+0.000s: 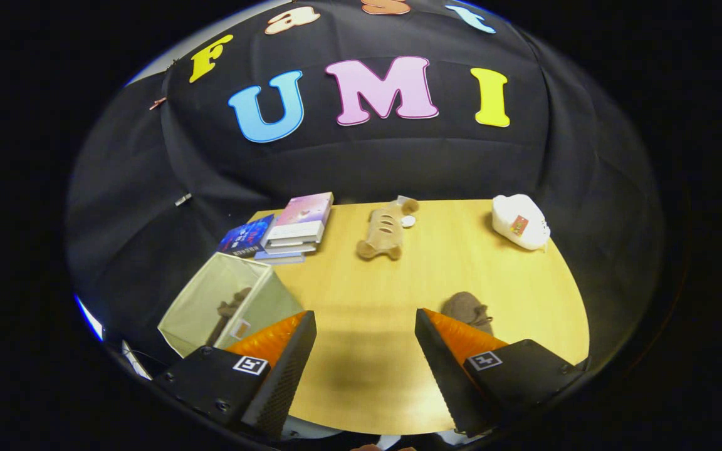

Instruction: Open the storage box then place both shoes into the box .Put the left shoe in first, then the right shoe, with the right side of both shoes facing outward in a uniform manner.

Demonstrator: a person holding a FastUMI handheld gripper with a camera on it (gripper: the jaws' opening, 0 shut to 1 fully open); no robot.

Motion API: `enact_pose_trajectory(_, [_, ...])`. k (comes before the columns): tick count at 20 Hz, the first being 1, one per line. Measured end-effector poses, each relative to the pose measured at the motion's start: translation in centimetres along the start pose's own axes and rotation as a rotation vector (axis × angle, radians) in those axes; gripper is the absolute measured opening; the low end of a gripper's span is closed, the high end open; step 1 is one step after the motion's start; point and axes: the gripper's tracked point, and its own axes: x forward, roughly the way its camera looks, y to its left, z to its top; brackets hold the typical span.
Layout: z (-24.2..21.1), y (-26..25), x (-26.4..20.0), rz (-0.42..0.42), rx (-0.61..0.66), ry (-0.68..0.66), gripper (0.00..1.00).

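Observation:
The pale fabric storage box point(201, 300) stands open at the table's near left corner, just beyond my left finger. A brown shoe point(230, 307) lies inside it. The other brown shoe point(466, 309) rests on the wooden table point(367, 369), partly hidden behind my right finger. My gripper point(366, 326) hovers above the table's near edge, open, with only bare tabletop between its fingers.
A stack of books point(297, 227) sits at the far left of the table, with a dark book point(245, 240) beside it. A tan plush toy point(385, 230) lies at the far middle. A white bag-like object point(519, 220) sits at the far right.

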Motion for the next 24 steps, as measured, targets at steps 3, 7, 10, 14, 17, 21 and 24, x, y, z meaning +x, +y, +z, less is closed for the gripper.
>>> enact_pose_trajectory(3, [-3.4, -5.9, 0.2, -0.031, -0.069, 0.069, 0.99])
enact_pose_trajectory(7, [-7.7, -12.2, 0.9, -0.060, -0.071, 0.161, 0.99])
enact_pose_trajectory(10, [-9.6, -15.6, 3.1, -0.072, -0.066, 0.197, 0.99])
enact_pose_trajectory(14, [-11.1, -18.2, 8.0, -0.076, -0.047, 0.226, 0.99])
enact_pose_trajectory(17, [-12.7, -19.2, 10.8, -0.080, -0.034, 0.273, 0.92])
enact_pose_trajectory(21, [-12.4, -18.9, 12.3, -0.092, -0.001, 0.250, 0.68])
enact_pose_trajectory(24, [-12.8, -18.4, 13.3, -0.103, 0.016, 0.258, 0.45])
